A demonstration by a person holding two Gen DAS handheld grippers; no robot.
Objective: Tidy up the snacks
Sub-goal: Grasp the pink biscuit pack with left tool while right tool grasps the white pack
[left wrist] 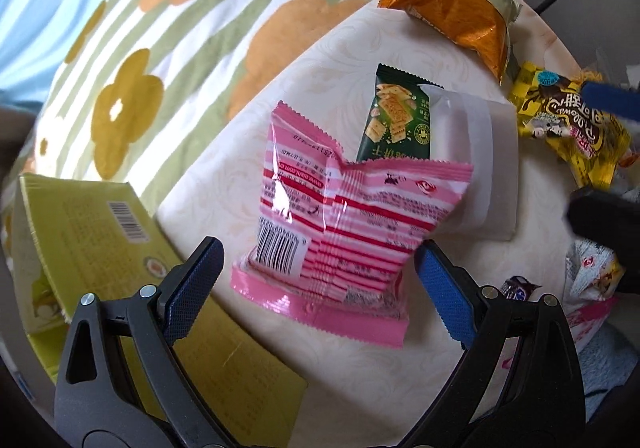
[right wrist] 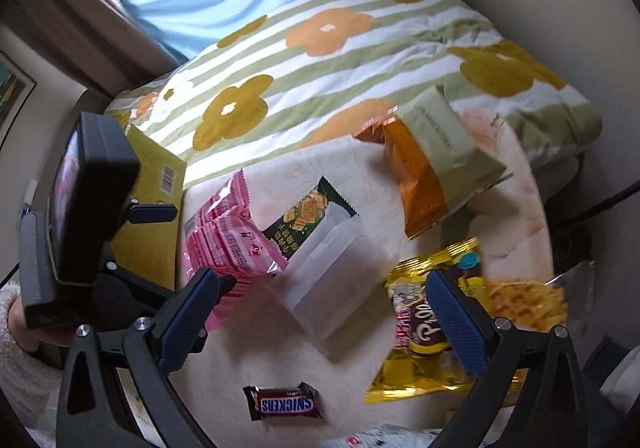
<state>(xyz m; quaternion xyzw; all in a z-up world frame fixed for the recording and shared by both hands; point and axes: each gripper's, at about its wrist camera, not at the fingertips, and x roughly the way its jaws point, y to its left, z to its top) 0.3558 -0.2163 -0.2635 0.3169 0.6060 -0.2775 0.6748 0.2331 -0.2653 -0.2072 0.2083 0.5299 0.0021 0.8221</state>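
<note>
- Left gripper (left wrist: 320,284): jaws wide apart, nothing held – the pink packet (left wrist: 340,232) is framed directly between and just ahead of the fingertips, lying flat on the cream table (left wrist: 400,388).
- Pink packet's long axis is judged to run roughly along the line of approach, sealed end nearest the jaws; width fits between them.
- Right gripper (right wrist: 322,308): jaws also spread, empty – hovering over a translucent plastic tray (right wrist: 328,280), with the yellow chocolate bag (right wrist: 420,332) by its right finger.
- Left is clearly the nearer one to the pink packet; the grab is judged to be a short push forward and a squeeze.
- A dark green cracker pack (left wrist: 396,119) is partly tucked behind the pink packet and under the tray – it could be dragged along.
- Around: yellow-green box (left wrist: 100,240) at the left table edge, just beside the left finger; orange bag (left wrist: 460,15) with a pale green pouch (right wrist: 444,143) on it at the far side; Snickers bar (right wrist: 284,404) near the front edge.
- Floral bedding (right wrist: 320,59) is seen beyond the table.
</note>
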